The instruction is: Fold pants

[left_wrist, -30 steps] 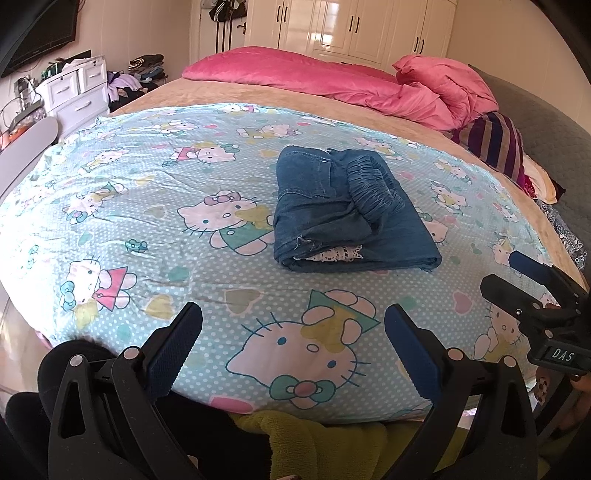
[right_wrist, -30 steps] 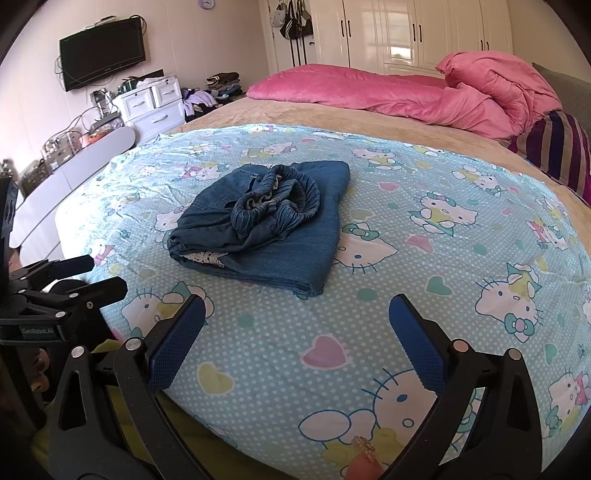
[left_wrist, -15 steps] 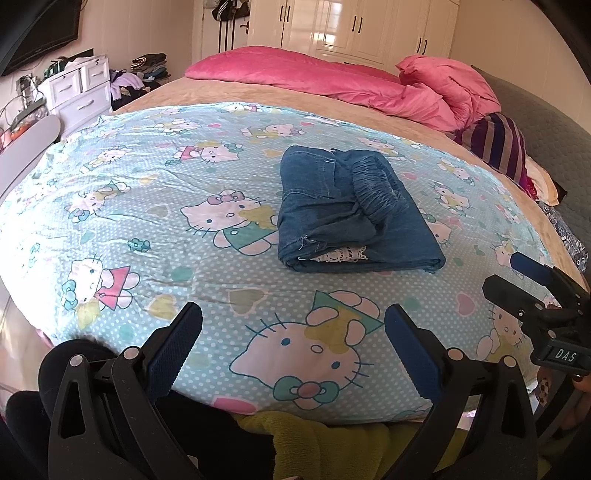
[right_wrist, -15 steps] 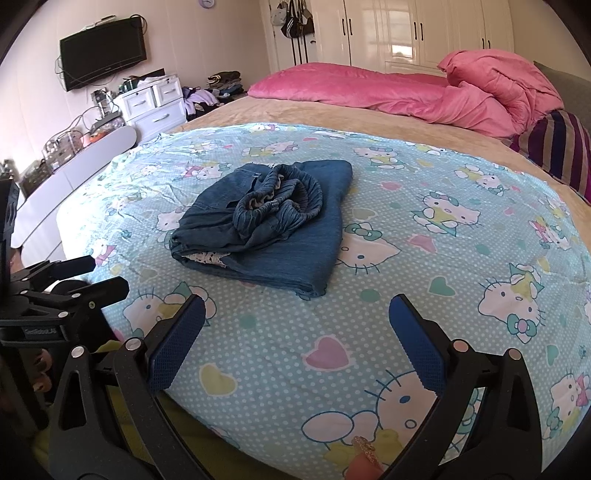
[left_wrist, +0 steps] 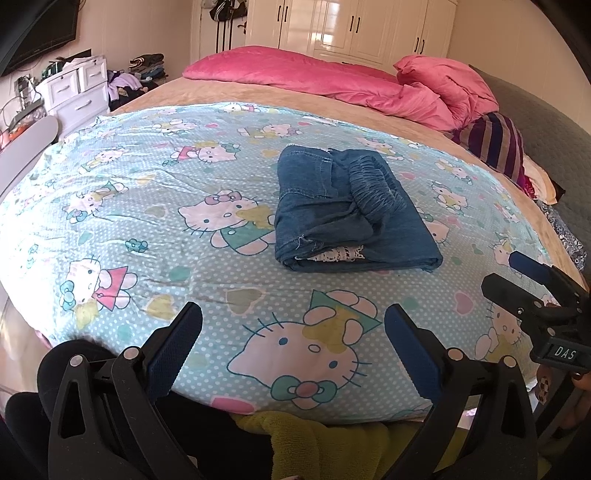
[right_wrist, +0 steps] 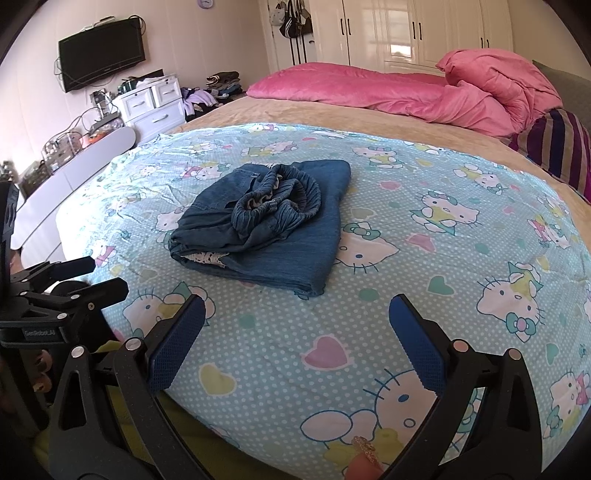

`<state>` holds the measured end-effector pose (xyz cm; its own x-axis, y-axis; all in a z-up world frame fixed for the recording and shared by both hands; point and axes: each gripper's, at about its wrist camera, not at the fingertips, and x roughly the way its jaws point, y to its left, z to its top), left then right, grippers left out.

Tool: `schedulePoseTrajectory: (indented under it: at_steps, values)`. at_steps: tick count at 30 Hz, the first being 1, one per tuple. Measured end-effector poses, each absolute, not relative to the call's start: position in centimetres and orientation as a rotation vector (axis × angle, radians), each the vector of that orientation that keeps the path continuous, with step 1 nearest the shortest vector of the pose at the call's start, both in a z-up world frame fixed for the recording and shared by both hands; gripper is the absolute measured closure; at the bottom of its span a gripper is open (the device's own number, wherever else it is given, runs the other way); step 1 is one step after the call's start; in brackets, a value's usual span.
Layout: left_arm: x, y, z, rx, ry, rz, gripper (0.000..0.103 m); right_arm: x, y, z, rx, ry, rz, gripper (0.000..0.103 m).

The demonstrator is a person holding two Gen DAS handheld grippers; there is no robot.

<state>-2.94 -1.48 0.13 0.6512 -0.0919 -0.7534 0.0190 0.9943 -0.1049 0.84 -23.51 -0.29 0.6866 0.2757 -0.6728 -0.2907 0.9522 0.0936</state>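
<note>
- Pants (left_wrist: 351, 210) (right_wrist: 266, 225): blue denim, folded into a compact stack, lying mid-sheet on the bed, elastic waistband bunched on top, bit of white lace showing at the near open edge.
- Left tool (left_wrist: 293, 343): jaws wide apart, nothing between them, low at the near bed edge, well apart from pants. Also seen at the left of the right cam (right_wrist: 74, 280).
- Right tool (right_wrist: 297, 339): jaws wide apart too, empty, near bed edge, w/ pants ahead and slightly left. Seen at the right of the left cam (left_wrist: 532, 280).
- Nothing lies between either tool and the pants; just bare sheet.
- Sheet (left_wrist: 147, 206) (right_wrist: 443, 240): light blue, polka dots, cartoon cat print, some wrinkles on the left side; covers the near part of the bed over a tan blanket (left_wrist: 177, 92) (right_wrist: 295, 114).
- Pink duvet (left_wrist: 332, 81) (right_wrist: 406, 92) heaped at the far end; striped pillow (left_wrist: 495, 144) (right_wrist: 554, 147) at the right.
- Yellow-green towel (left_wrist: 314, 439) below the near bed edge.
- Room: white drawers (left_wrist: 77, 92) (right_wrist: 155, 103) w/ clutter on left, TV (right_wrist: 101, 53) on wall, white wardrobe (left_wrist: 351, 29) (right_wrist: 406, 33) at back, bags (right_wrist: 291, 22) hanging by it.
</note>
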Motion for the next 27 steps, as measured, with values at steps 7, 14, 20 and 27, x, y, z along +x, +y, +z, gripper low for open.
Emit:
schedulePoseTrajectory:
  at_steps: [7,14,20,27]
  values:
    - [-3.0,-1.5,0.1,-0.090,0.863,-0.065,0.004,0.8,-23.5,-0.3,-0.020,0.751,0.314,0.009]
    - [-2.8,-1.3,-0.1,-0.107,0.871,-0.081,0.004,0.8,-23.6,-0.3,-0.016,0.754,0.306,0.009]
    - [-2.6,-0.5,-0.1,-0.154,0.866,-0.083,0.004,0.9,-24.0,-0.3,-0.016,0.751,0.291,0.009]
    - [-0.4,2.1,-1.8,-0.214,0.939,-0.038,0.004,2.5,-28.0,-0.9,0.039,0.761,0.181,0.009]
